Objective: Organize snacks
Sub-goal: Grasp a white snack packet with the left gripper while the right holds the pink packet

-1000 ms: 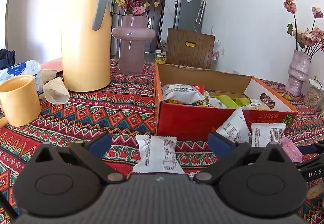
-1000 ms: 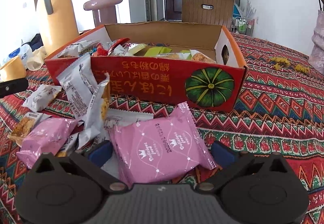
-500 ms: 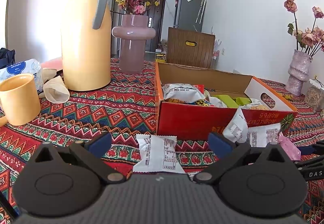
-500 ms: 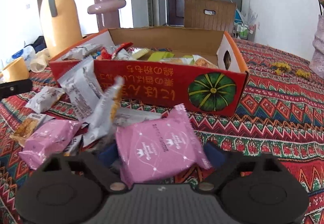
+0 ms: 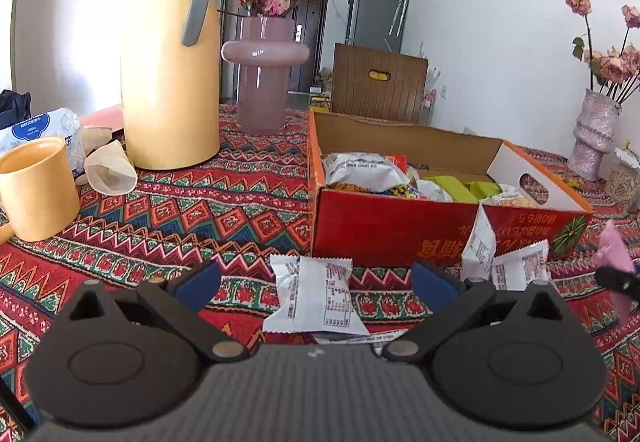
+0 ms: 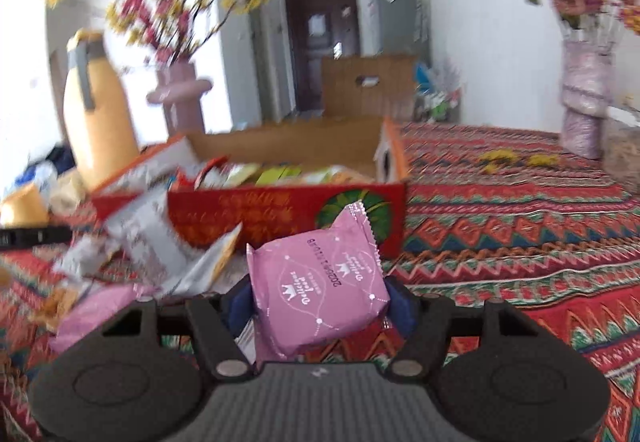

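Your right gripper (image 6: 318, 302), jaws just closing, clamps the pink packet (image 6: 320, 282) clear of the cloth, bound for the box (image 6: 280, 214); your left gripper (image 5: 316, 282) gapes around the white packet (image 5: 314, 298).

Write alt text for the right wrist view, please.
The right gripper has just closed on a pink snack packet, held clear of the patterned tablecloth. Behind it stands a red cardboard box of snacks, with loose packets heaped at left.
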